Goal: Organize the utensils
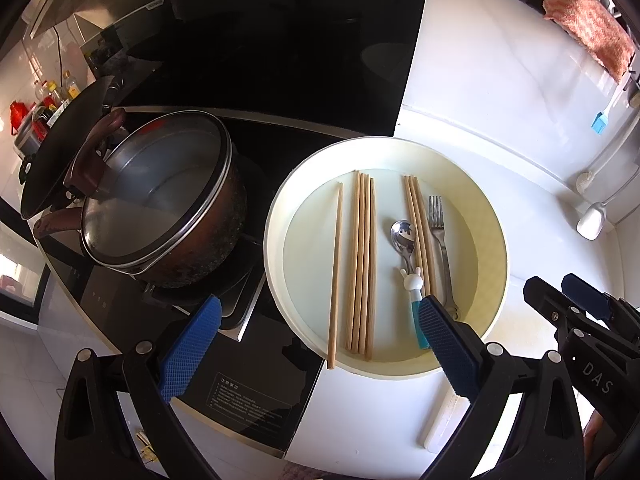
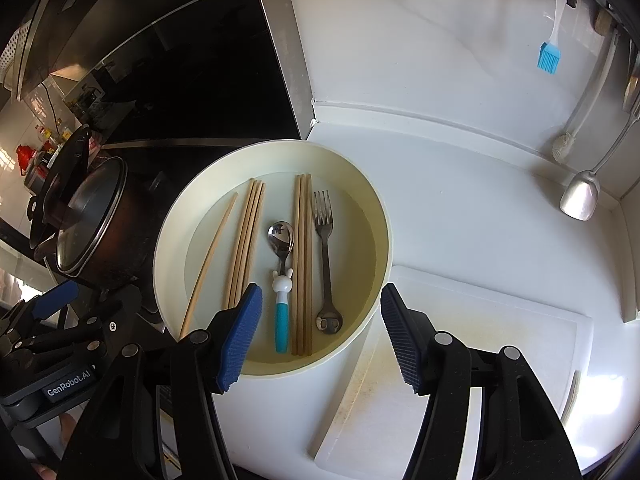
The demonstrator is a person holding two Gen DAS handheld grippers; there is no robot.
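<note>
A round cream basin (image 1: pixel 276 240) (image 2: pixel 168 248) sits on the white counter and holds several wooden chopsticks (image 1: pixel 362 264) (image 2: pixel 244 240), a metal spoon with a blue rabbit handle (image 1: pixel 404 236) (image 2: pixel 281 240) and a metal fork (image 1: pixel 438 232) (image 2: pixel 325 236). One chopstick (image 1: pixel 335 272) (image 2: pixel 208 264) lies apart at the left. My left gripper (image 1: pixel 320 344) is open and empty above the basin's near rim. My right gripper (image 2: pixel 320 332) is open and empty over the basin's near right rim. Each gripper shows at the edge of the other's view.
A lidded dark pot (image 1: pixel 168 200) (image 2: pixel 92 224) stands on the black cooktop (image 1: pixel 260 380) left of the basin. A white cutting board (image 2: pixel 460 360) lies right of the basin. A blue silicone brush (image 2: pixel 549 56), a ladle (image 2: pixel 580 196) and a cloth (image 1: pixel 584 20) hang at the right wall.
</note>
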